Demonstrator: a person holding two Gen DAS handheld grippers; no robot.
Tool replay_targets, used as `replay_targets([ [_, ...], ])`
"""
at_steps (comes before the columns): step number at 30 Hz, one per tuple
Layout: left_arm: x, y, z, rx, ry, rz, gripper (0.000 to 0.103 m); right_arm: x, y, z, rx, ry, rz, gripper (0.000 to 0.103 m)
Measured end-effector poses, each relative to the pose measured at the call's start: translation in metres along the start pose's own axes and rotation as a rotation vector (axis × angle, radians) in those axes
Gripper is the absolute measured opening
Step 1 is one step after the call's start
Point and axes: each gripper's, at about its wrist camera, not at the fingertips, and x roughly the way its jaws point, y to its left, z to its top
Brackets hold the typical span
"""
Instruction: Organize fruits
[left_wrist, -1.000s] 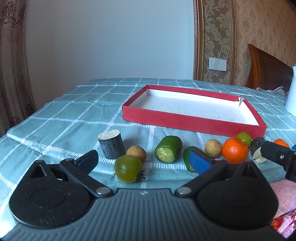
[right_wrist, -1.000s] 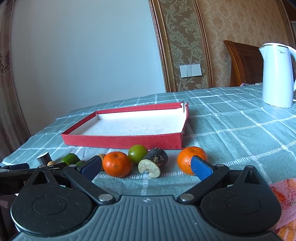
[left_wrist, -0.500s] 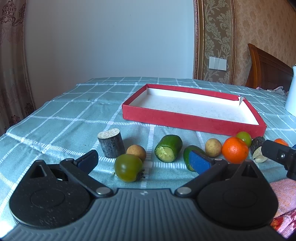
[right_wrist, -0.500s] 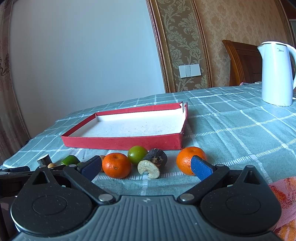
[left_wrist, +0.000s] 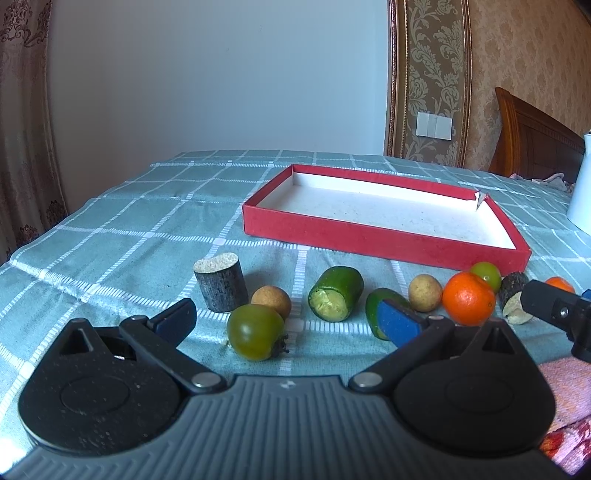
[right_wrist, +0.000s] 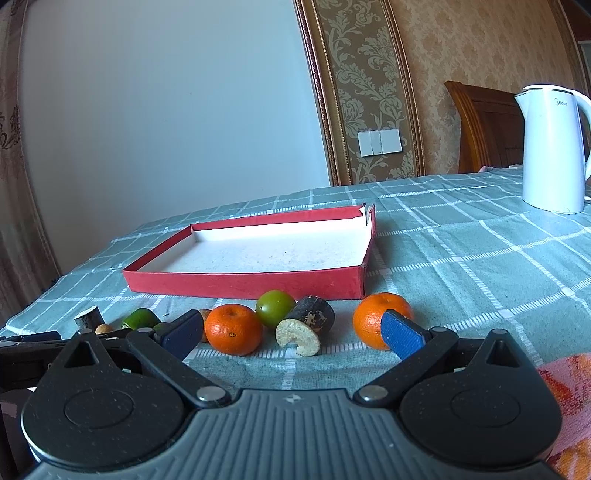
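Observation:
A shallow red box (left_wrist: 369, 236) with a white floor stands on the checked cloth; it also shows in the right wrist view (right_wrist: 243, 284). In front of it lies a row of fruit. My left gripper (left_wrist: 286, 321) is open and empty, with a dark green round fruit (left_wrist: 255, 326) between its fingers, close by a tan ball (left_wrist: 271, 300), a cut green piece (left_wrist: 336, 299) and a dark cut stub (left_wrist: 221, 281). My right gripper (right_wrist: 291, 332) is open and empty behind an orange (right_wrist: 233, 329), a green plum (right_wrist: 275, 308), a dark cut piece (right_wrist: 306, 325) and a second orange (right_wrist: 376, 317).
A white kettle (right_wrist: 552, 147) stands on the table at the far right. A wooden chair back (right_wrist: 484, 129) is behind the table. A pink cloth (left_wrist: 569, 398) lies at the near right edge. The right gripper's finger (left_wrist: 557, 310) pokes into the left wrist view.
Both grippers have shifted only slightly; the right one crept a little closer to the fruit. Nothing was picked up or moved.

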Motion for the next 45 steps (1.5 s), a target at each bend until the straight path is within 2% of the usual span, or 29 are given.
replay_targets([
  [24, 0.003, 0.002, 0.001, -0.004, 0.034, 0.010, 0.103, 0.005, -0.007, 0.001, 0.042, 0.030, 0.031, 0.103],
  [34, 0.003, 0.004, 0.001, -0.017, 0.036, 0.007, 0.103, 0.001, -0.002, 0.000, 0.013, -0.020, 0.023, 0.103],
  [41, 0.003, 0.011, 0.001, -0.071, 0.048, 0.001, 0.103, -0.002, -0.005, -0.001, 0.025, -0.042, 0.023, 0.103],
  [45, 0.002, 0.013, 0.000, -0.075, 0.051, 0.004, 0.103, -0.001, -0.004, -0.001, 0.018, -0.035, 0.029, 0.103],
])
